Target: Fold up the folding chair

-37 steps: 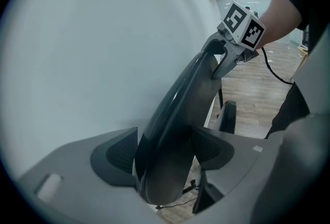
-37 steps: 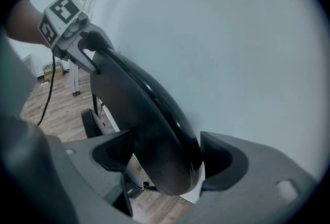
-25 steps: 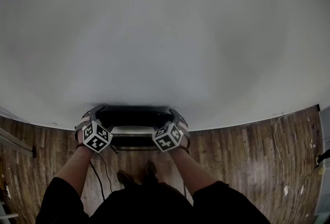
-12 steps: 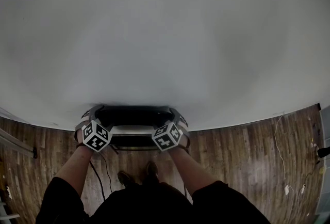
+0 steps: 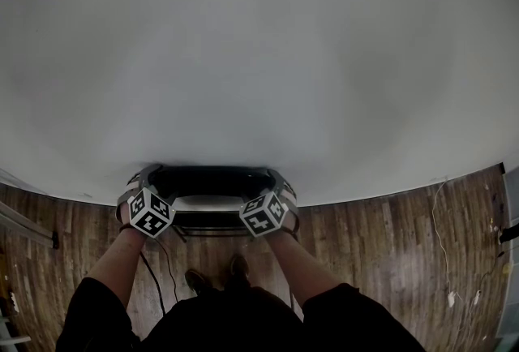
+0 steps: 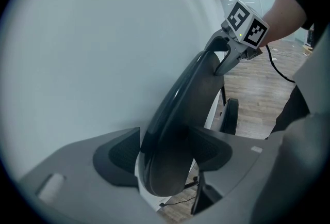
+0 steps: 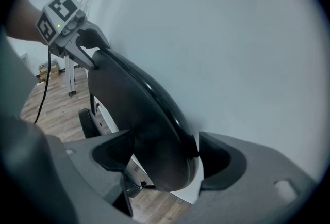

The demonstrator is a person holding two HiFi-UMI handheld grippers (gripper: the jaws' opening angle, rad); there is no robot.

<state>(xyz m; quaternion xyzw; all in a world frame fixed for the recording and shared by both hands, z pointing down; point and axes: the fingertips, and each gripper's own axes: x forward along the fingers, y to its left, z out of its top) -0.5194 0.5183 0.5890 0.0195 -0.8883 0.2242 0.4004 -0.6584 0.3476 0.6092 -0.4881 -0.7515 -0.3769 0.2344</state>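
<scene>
The left gripper (image 6: pixel 166 153) is clamping the left end of the folding chair's black backrest (image 5: pixel 212 180), both pads pressing on its rounded top edge; the right gripper (image 7: pixel 162 153) is gripping the backrest's right end the same way, jaws wide around it; the white wall (image 5: pixel 259 58) is rising just behind the backrest; the wooden floor (image 5: pixel 381 245) is lying below the backrest; the person's shoes (image 5: pixel 215 273) are standing on it, under the backrest.

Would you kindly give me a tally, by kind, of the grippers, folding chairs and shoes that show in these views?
grippers: 2, the left gripper and the right gripper
folding chair: 1
shoes: 2
total: 5
</scene>
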